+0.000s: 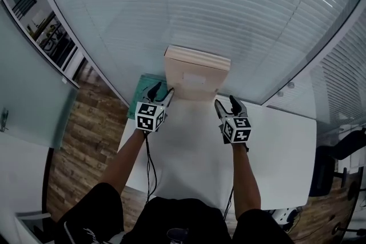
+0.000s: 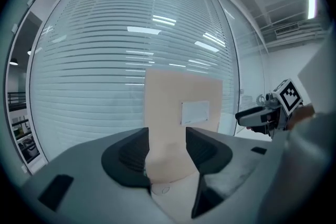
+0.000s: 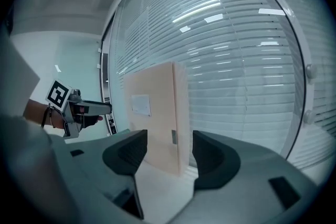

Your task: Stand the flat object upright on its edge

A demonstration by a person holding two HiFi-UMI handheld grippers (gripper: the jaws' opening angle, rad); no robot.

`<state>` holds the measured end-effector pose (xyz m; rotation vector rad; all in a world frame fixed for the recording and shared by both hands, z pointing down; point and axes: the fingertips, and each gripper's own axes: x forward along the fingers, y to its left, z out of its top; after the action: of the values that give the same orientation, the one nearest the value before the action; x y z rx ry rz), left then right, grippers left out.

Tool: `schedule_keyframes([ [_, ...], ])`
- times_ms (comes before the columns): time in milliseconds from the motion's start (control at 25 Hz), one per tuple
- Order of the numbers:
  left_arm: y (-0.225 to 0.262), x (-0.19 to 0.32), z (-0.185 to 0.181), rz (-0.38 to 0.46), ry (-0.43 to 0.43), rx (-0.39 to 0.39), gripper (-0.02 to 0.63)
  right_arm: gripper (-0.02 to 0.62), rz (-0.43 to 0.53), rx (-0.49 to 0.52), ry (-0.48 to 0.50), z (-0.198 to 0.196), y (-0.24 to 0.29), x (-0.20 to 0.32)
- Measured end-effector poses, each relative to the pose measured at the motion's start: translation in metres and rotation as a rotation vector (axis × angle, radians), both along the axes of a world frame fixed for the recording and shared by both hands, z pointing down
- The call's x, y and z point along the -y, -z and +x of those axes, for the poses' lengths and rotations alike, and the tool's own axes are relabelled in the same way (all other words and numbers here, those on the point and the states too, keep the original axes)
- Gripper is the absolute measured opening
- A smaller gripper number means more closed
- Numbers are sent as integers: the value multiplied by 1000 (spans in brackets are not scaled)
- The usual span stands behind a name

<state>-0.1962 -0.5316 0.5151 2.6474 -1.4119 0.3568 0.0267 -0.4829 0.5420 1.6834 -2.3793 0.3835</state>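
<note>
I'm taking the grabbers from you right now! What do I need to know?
Left gripper: jaws sit around the box's lower left corner; I can't tell whether they are squeezing it.
Right gripper: open and empty, just short of the box's right edge.
Box: upright on its edge on the white table, close to the blinds.
Done: the box is standing.
Left: probably back both grippers off gently and check it doesn't tip.

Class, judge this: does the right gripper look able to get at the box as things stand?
Probably yes: the right gripper is open, the box stands straight ahead, with only bare table between.
</note>
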Motion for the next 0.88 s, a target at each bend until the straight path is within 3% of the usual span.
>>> schedule_keyframes([
  [480, 18, -41, 8, 55, -8, -17, 128, 281, -6, -14, -19, 12, -2, -55],
  [880, 19, -81, 29, 67, -66, -2, 73, 171, 20, -16, -33, 25, 7, -93],
])
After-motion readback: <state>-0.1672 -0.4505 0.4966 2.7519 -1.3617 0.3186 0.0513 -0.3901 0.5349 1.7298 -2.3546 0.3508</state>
